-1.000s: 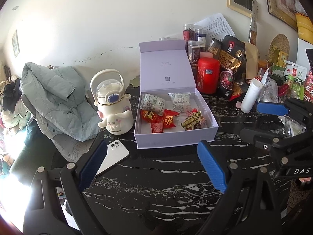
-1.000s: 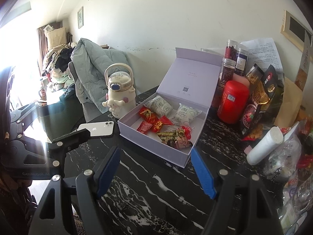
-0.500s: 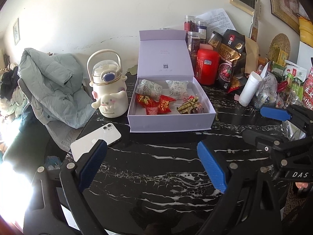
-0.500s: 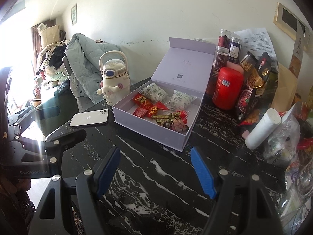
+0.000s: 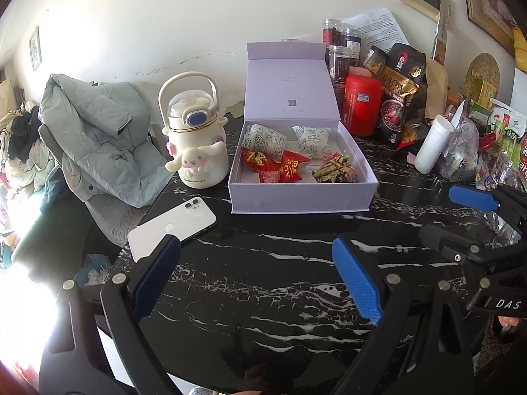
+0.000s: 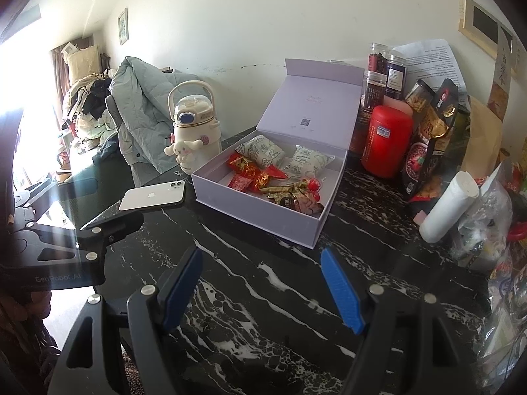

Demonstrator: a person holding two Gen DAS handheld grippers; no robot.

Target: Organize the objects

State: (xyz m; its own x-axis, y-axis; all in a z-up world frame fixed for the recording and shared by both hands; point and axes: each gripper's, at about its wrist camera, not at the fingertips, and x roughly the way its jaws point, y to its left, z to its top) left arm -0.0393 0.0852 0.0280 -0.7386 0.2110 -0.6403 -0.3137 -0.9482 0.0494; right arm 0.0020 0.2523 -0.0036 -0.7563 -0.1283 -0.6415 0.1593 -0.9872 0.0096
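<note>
At the left of the left wrist view a grey-green jacket is slumped over a chair at the worktop's edge, likely just dropped there. Just right of it a cream bottle stands upright beside the box, and a white phone lies camera side up at the near left corner, part hidden behind one finger.

In the middle sits the lilac box, its lid propped upright against the jars behind, so the inside is open from above. Wrapped sweets already lie inside it, grouped by kind. Whether more will go in, or the lid only needs closing, cannot be told.

At the lower middle the left gripper is spread wide and empty, held low over bare worktop. The right gripper, likewise wide and empty, faces the box's near corner. At the far right, snack bags crowd the wall.
</note>
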